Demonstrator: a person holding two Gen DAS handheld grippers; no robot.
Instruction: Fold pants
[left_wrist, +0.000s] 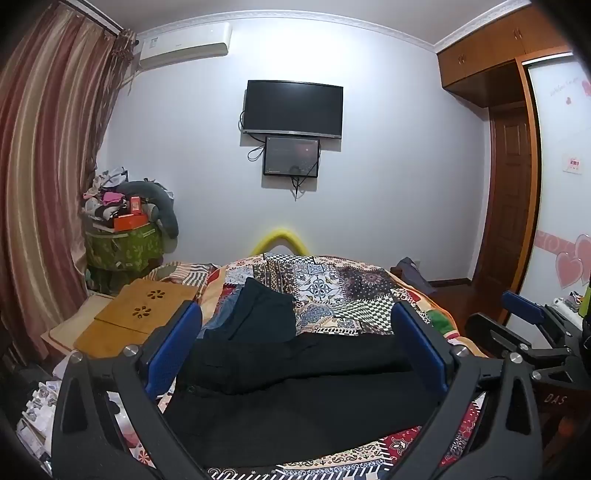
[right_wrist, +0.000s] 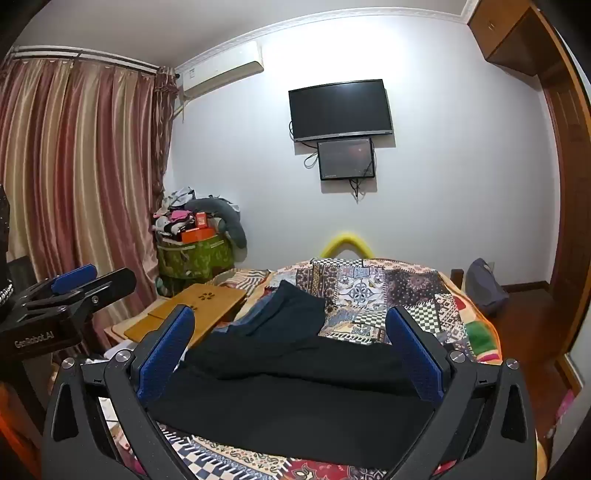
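Black pants (left_wrist: 295, 391) lie spread crosswise on the near end of a patchwork bedspread (left_wrist: 332, 284); the right wrist view shows the same pants (right_wrist: 291, 395). Behind them lies a dark navy garment (left_wrist: 264, 314) on a blue one. My left gripper (left_wrist: 295, 325) hovers above the pants, its blue-padded jaws wide open with nothing between them. My right gripper (right_wrist: 290, 325) is likewise open and empty over the pants. Each gripper appears at the edge of the other's view: the right gripper (left_wrist: 524, 314) and the left gripper (right_wrist: 74, 280).
A bamboo lap tray (left_wrist: 144, 314) rests on the bed's left side. A green basket (left_wrist: 122, 247) piled with clothes and boxes stands by the striped curtain (left_wrist: 44, 184). A TV (left_wrist: 293, 107) hangs on the far wall. Wooden wardrobe and door (left_wrist: 509, 192) at right.
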